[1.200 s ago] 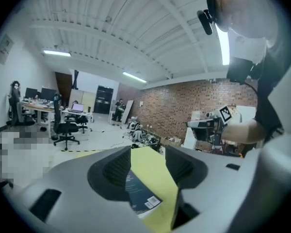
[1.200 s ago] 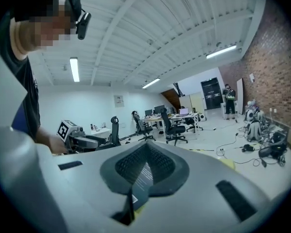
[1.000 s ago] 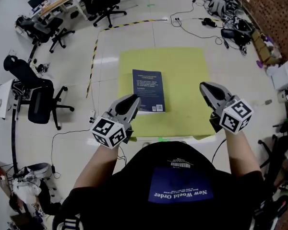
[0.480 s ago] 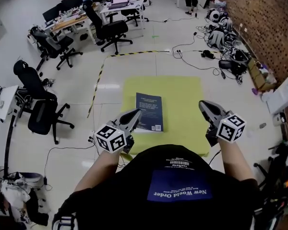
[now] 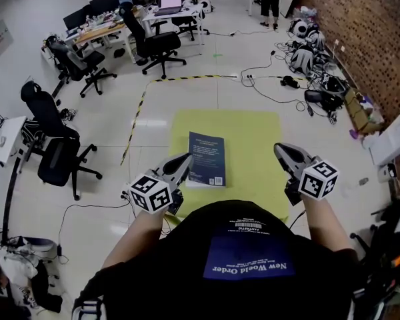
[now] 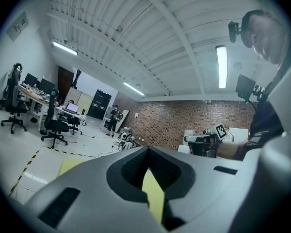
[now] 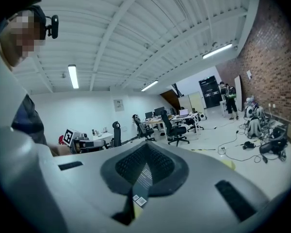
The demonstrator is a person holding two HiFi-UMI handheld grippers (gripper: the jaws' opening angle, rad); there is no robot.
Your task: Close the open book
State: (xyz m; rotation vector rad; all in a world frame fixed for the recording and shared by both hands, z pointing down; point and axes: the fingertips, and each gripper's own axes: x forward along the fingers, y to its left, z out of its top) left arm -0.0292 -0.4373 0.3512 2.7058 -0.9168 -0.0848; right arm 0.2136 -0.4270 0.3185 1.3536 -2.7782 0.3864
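Room: open workshop, brick wall (image 5: 367, 39) at right, office chairs (image 5: 157, 45) and desks at the far side, loose cables (image 5: 273, 79) on the floor (image 5: 107, 125).

Surface: yellow mat (image 5: 253, 145) flat on the floor. It looks soft and probably grippy.

Book (image 5: 207, 159): on the mat's left half, toward its near edge, square to it. It lies shut, dark cover up, so the task reads as done. Judged a thin paperback: light, covers bendy, probably slick. Any further hold is best taken on the long edge opposite the spine; which side that is cannot be told.

Left tongs (image 5: 182, 160): jaws together, empty, above the mat's near-left corner.

Right tongs (image 5: 281, 149): jaws together, empty, above the mat's near-right corner, well apart from the book.
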